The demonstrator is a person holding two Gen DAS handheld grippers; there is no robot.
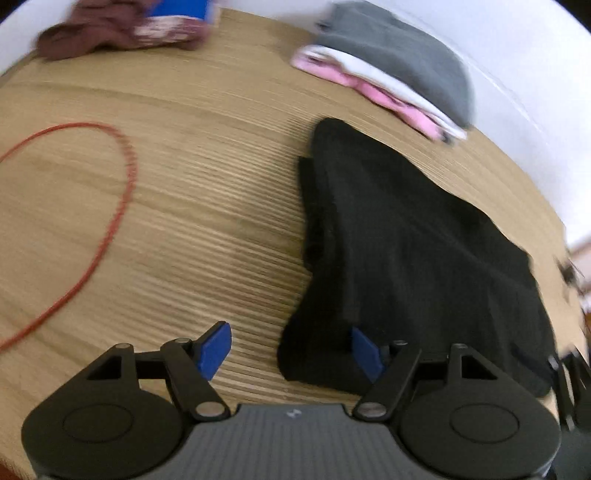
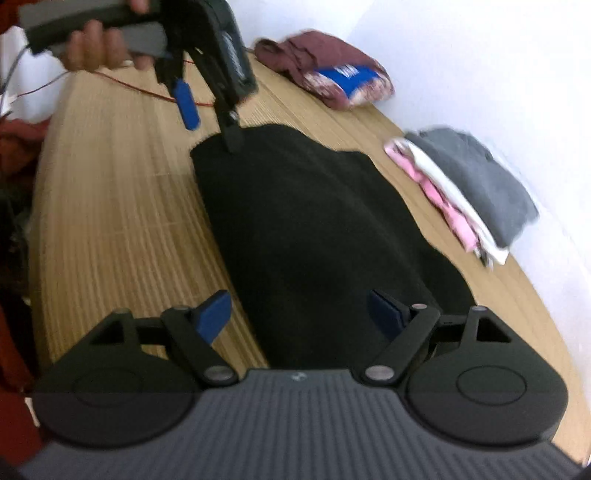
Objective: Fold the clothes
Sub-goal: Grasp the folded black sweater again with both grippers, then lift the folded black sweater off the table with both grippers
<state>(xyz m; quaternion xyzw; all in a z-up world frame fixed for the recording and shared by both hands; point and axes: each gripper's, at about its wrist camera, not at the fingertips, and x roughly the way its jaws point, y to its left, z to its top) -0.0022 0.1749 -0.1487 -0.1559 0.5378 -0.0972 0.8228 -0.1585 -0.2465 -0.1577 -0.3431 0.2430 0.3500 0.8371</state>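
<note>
Your black garment [image 2: 314,236] lies flat on the wooden table [image 2: 122,236], a long dark shape running away from your right gripper [image 2: 301,317] toward the far end. That gripper's jaws stand wide with nothing pinched; the near end of the cloth sits between and below its blue pads [image 2: 214,315], the left pad over bare wood and the right one over the fabric. Whether the pads touch the cloth you cannot tell from here.

Your left gripper [image 1: 291,349] is also spread wide and holds nothing. Its left pad hangs over the table, its right pad over the garment's [image 1: 406,258] near corner, so the cloth's edge passes between the jaws.

The right wrist view gives you what the left one misses — your own left hand [image 2: 96,48] gripping the tool's grey handle, with that gripper [image 2: 210,114] poised at the garment's far end, one finger tip at the cloth edge. It also shows something dark red at the left border, off the table.

The left wrist view instead shows the red cord [image 1: 110,221] looping across open table to the left. Both views are blurred and share the rest: a maroon garment [image 1: 122,31] bunched with a blue patch at the far edge, and a folded stack [image 1: 391,77] — grey on top, white and pink under it — near the white wall [image 1: 517,74].
</note>
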